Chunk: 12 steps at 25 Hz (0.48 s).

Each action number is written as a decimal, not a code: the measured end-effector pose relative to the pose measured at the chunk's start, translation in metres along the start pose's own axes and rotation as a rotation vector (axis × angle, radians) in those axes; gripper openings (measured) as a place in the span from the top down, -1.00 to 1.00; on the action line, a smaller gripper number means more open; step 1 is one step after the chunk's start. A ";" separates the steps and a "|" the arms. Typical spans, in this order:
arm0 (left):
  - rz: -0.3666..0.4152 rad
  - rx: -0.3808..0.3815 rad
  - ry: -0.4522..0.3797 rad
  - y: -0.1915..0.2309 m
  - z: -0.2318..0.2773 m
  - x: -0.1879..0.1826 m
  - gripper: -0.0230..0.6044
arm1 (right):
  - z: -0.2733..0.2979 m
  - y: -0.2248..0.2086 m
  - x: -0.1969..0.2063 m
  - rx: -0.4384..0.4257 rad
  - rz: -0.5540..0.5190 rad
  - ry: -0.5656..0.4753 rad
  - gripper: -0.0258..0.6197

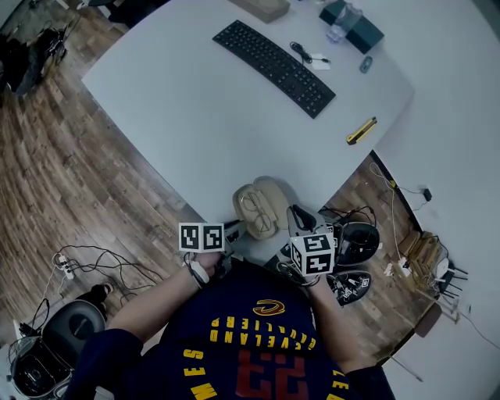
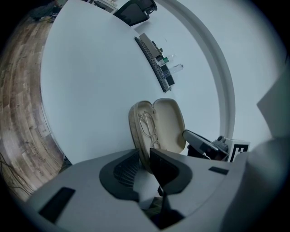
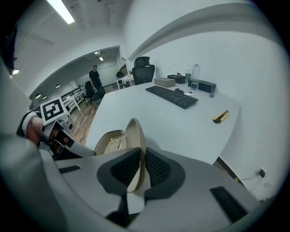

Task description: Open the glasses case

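A beige glasses case (image 1: 260, 207) lies open near the front edge of the white table (image 1: 195, 117). Its lower half (image 2: 144, 131) holds a pair of thin-framed glasses (image 2: 148, 127), and the lid (image 2: 170, 123) stands swung away to the right. My left gripper (image 2: 146, 165) is shut on the rim of the lower half, at the case's near end. My right gripper (image 3: 137, 174) is shut on the edge of the lid (image 3: 135, 138), which stands upright between its pads. In the head view the left gripper (image 1: 228, 237) and the right gripper (image 1: 297, 221) sit on either side of the case.
A black keyboard (image 1: 273, 66) lies at the far middle of the table, with a yellow utility knife (image 1: 361, 130) near its right edge and a dark box (image 1: 351, 23) at the back. Cables and bags lie on the wooden floor (image 1: 70, 180). A person (image 3: 95, 77) stands far off.
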<state>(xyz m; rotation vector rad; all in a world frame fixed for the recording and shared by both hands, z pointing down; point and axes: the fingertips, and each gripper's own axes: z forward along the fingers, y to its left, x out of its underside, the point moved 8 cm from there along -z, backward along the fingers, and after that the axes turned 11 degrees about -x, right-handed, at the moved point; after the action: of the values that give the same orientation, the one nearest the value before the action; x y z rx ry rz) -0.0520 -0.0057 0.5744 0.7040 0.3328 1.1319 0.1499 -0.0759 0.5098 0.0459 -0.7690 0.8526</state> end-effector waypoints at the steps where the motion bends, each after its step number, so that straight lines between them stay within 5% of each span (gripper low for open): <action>1: -0.001 0.003 -0.002 0.000 0.000 0.000 0.66 | 0.000 -0.001 0.000 -0.001 0.005 -0.002 0.76; 12: -0.004 0.021 -0.013 0.002 0.001 0.000 0.66 | 0.008 -0.015 0.005 -0.009 0.066 -0.007 0.77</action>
<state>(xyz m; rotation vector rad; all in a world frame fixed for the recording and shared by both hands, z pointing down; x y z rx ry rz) -0.0527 -0.0058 0.5760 0.7290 0.3350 1.1210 0.1580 -0.0854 0.5230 0.0156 -0.7839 0.9125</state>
